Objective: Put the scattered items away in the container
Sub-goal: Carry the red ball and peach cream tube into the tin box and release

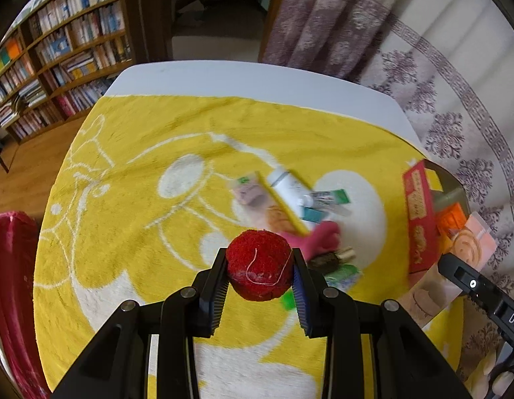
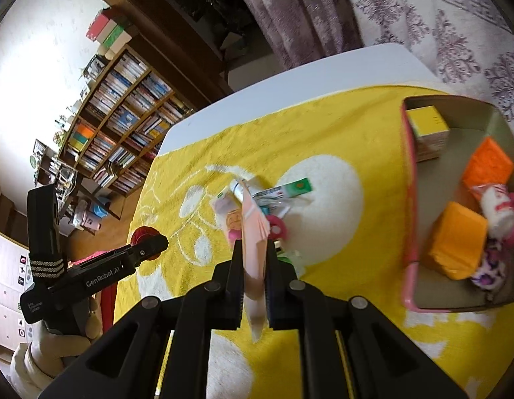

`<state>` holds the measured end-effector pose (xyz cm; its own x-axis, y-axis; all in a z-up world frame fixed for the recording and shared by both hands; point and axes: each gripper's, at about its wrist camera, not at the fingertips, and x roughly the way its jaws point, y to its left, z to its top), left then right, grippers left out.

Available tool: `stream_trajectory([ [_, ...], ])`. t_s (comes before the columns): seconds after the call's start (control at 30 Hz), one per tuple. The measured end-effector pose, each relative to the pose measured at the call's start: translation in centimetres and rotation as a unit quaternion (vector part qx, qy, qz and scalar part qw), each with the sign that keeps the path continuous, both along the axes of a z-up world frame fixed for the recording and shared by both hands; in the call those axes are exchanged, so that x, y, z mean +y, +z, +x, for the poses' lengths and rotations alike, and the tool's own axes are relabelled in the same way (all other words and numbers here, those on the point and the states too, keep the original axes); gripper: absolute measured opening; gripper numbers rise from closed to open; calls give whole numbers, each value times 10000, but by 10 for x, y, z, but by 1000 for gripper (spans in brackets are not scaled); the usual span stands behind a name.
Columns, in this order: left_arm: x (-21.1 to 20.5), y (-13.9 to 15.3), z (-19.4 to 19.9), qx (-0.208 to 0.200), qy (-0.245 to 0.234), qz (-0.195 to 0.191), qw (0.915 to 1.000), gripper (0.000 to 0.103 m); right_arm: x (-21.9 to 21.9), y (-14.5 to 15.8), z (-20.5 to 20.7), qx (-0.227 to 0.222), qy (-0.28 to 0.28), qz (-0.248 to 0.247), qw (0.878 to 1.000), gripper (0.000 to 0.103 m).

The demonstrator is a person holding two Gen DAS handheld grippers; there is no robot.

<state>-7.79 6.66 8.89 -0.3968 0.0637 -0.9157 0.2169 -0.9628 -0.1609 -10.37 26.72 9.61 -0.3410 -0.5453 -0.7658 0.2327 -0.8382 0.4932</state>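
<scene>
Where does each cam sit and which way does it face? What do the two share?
Left wrist: on the left gripper, looking down its fingers at the red ball it holds, over the yellow towel; right gripper at the edge.
Right wrist: on the right gripper, shut on a pink packet, tilted down; left gripper and sleeve show.
Shared: towel, item pile, pink box, bookshelf.

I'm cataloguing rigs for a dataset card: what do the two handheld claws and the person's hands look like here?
Both are matte black plastic linkages with round silver pivot pins and ribbed pads. The left claw has one blue-edged finger. Seen from the right claw, its side reads "GenRobot.AI" in white, with a black-and-tan woven strap around the handle. The hand gripping it wears a cream glove.
</scene>
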Motion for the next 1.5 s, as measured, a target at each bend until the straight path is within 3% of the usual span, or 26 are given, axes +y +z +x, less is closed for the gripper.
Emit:
stream_trajectory([
  [0.5,116,23,-16,214,-704,-91,9972,37,123,17,10,251,-803,-32,9964,11],
  [0.8,176,32,-35,354,-1042,-86,9939,37,192,26,13,446,-1238,193,9911,11],
  [1.5,252,37,-92,460,-1533,25,9871,37,229,19,-10,707,-1230,943,9854,11],
])
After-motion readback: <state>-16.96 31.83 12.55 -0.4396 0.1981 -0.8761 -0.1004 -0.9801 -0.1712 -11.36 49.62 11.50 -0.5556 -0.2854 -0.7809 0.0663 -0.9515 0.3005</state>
